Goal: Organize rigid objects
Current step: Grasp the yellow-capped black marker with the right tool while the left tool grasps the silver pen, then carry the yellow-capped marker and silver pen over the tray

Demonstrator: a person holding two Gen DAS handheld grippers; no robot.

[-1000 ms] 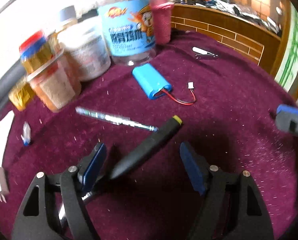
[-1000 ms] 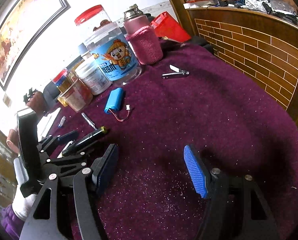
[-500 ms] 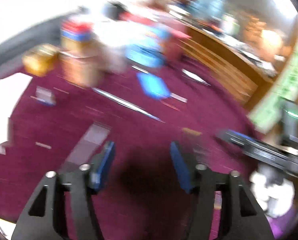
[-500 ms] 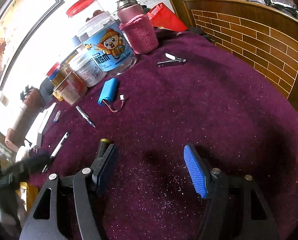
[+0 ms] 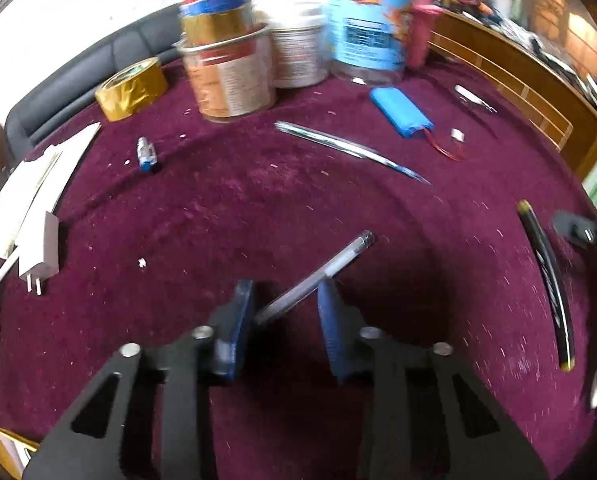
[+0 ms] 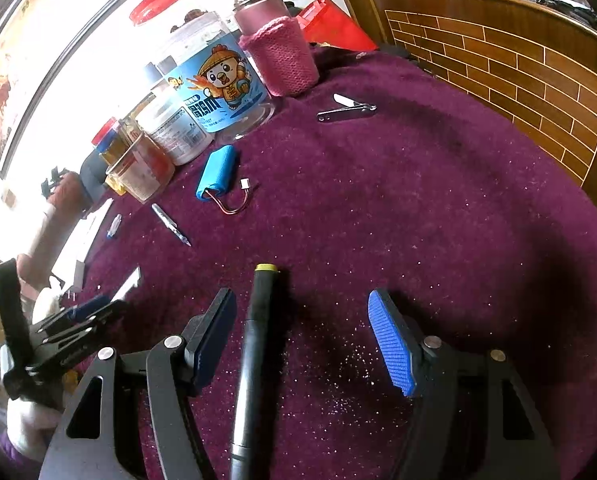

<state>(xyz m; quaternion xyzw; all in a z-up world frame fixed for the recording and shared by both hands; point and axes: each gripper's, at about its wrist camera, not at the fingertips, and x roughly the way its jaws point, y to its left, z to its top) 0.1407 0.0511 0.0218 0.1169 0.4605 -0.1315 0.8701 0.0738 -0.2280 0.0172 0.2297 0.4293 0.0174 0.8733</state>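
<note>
The left tongs (image 5: 286, 306), whose jaws have just been closing, straddle a clear pen (image 5: 318, 276) that lies slantwise between the blue pads on the purple worktop (image 5: 258, 200). The right-hand pad appears to meet the barrel, but a gap shows at the other pad, so the pen is bracketed, not yet clamped. The right tongs (image 6: 302, 340) stand apart over a black marker (image 6: 254, 344) with a yellow end cap; it lies lengthwise between the pads, touching neither.

Both are light, stiff, smooth sticks, likely to roll on the pile or to swing if caught near one end. The best hold looks to be across the middle of the barrel, pads square to its length. The clear pen sits at an angle to the left pads, so it may pivot as they come together.

Farther out lie a second, silvery pen (image 5: 350, 152), a blue battery pack (image 5: 400, 112) with red leads, and a nail clipper (image 6: 346, 110). Behind these, jars crowd the worktop's far edge: a large blue-labelled jar (image 6: 214, 92), a pink-sleeved flask (image 6: 278, 52) and a roll of gold tape (image 5: 132, 90). A white plug (image 5: 38, 248) rests at the near left edge.
</note>
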